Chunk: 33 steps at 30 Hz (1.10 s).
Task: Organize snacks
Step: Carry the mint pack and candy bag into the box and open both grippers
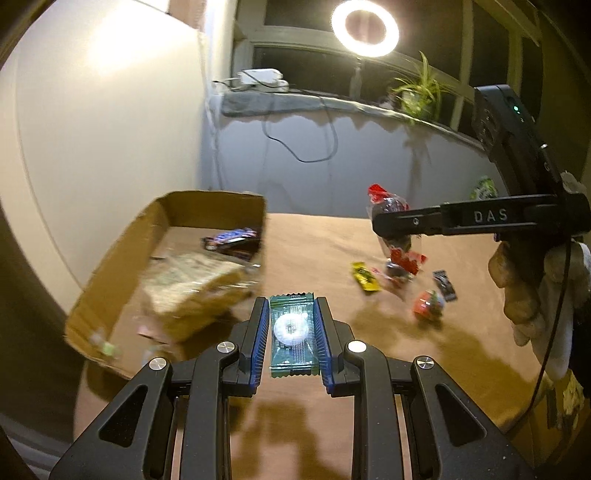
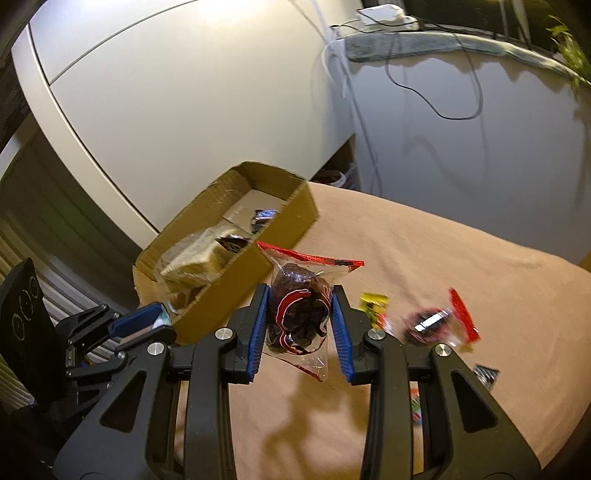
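Ring light [image 1: 365, 27] glowing at the far sill, potted plant [image 1: 419, 94] to its right, white power adapter [image 1: 260, 79] to its left, black cable [image 1: 299, 144] dangling below.

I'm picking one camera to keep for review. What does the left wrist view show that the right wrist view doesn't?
Left wrist only: the ring light, and the left claw shut on a teal wrapped candy. Right wrist only: the right claw seen head-on, shut on a red-edged clear snack bag. Both: the cardboard box and the yellow packet.
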Available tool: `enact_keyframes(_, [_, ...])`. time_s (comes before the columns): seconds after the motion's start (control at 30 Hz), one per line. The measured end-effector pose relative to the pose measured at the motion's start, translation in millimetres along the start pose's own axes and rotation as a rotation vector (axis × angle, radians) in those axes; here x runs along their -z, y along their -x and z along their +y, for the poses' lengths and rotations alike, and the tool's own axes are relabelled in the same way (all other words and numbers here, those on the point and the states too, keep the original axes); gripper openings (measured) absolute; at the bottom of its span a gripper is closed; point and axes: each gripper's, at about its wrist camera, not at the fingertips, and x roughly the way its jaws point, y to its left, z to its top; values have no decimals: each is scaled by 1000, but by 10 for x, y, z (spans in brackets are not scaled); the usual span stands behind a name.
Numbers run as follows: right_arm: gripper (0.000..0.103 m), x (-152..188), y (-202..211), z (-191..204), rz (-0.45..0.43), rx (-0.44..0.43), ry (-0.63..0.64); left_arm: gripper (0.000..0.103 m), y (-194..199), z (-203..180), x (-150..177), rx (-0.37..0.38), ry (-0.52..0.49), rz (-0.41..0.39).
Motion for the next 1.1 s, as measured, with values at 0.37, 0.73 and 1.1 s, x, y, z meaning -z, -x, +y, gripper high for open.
enact_keyframes(0.37, [34,-320,-405,422,25,-37,77,23,5,462,-106,-86,47,-25])
enact_keyframes(0.73, [34,-540,-771,651,55,-58,131,23,-91,765,-195,-134,70,-28])
enact_keyframes(1.1, [34,-658,-1065,788,82,-67,155,23,-189,887,-229,-153,84,-22])
